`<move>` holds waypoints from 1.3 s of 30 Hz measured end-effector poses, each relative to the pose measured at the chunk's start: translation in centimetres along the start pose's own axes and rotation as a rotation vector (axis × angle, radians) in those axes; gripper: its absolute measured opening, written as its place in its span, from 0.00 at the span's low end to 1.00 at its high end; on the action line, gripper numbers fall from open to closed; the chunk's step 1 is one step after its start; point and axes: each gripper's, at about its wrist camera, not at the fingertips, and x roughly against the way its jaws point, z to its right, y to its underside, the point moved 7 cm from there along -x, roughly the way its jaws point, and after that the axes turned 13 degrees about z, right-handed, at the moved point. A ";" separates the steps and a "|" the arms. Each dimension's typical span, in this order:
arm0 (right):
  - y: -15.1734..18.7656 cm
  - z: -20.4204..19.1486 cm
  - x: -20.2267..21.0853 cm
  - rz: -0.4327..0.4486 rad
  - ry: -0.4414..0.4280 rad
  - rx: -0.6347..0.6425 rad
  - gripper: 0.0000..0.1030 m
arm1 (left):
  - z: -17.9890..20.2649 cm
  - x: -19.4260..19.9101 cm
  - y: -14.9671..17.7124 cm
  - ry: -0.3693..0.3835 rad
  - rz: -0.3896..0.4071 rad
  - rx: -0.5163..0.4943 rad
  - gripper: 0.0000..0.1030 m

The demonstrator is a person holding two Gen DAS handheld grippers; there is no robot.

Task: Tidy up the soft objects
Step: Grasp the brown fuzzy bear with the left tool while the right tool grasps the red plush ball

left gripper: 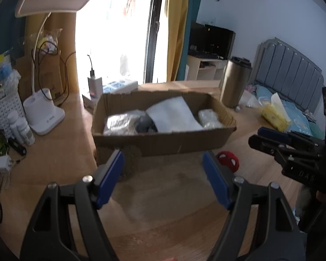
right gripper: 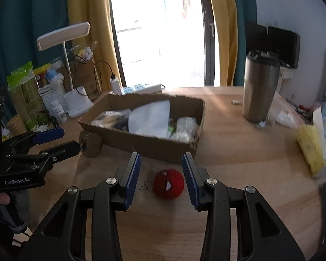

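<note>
A cardboard box [left gripper: 163, 143] [right gripper: 141, 143] on the wooden table holds white packing, bubble wrap [right gripper: 184, 128] and a dark object. A red knitted ball [right gripper: 168, 183] with white eyes lies on the table in front of the box, between the tips of my open right gripper [right gripper: 162, 165]; it also shows in the left wrist view [left gripper: 229, 160]. A brown fuzzy object [left gripper: 128, 163] [right gripper: 90, 144] lies by the box's front left corner, just past my open, empty left gripper [left gripper: 163, 163], whose fingertips [right gripper: 60, 140] reach toward it.
A steel tumbler [right gripper: 260, 89] stands at the right. A yellow tissue pack [right gripper: 310, 148] lies further right. A white desk lamp [left gripper: 43, 113], basket, bottles, chargers and cables crowd the left side. A small metal chain [right gripper: 145, 186] lies beside the ball.
</note>
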 end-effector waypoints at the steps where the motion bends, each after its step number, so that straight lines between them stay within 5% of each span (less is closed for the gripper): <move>1: 0.4 0.1 0.0 -0.007 0.001 -0.004 0.41 | 0.0 -0.1 0.4 -0.003 -0.008 0.001 0.74; 6: 2.3 0.5 -0.3 -0.038 0.000 -0.023 0.56 | -0.5 -0.5 2.3 -0.021 -0.049 0.013 0.74; 19: 3.8 1.3 -3.2 -0.102 0.008 -0.052 0.57 | -3.2 -3.2 4.5 -0.077 -0.142 0.063 0.74; 39: 4.6 1.0 -7.0 -0.180 0.018 -0.054 0.57 | -5.7 -6.1 3.6 -0.119 -0.157 0.068 0.74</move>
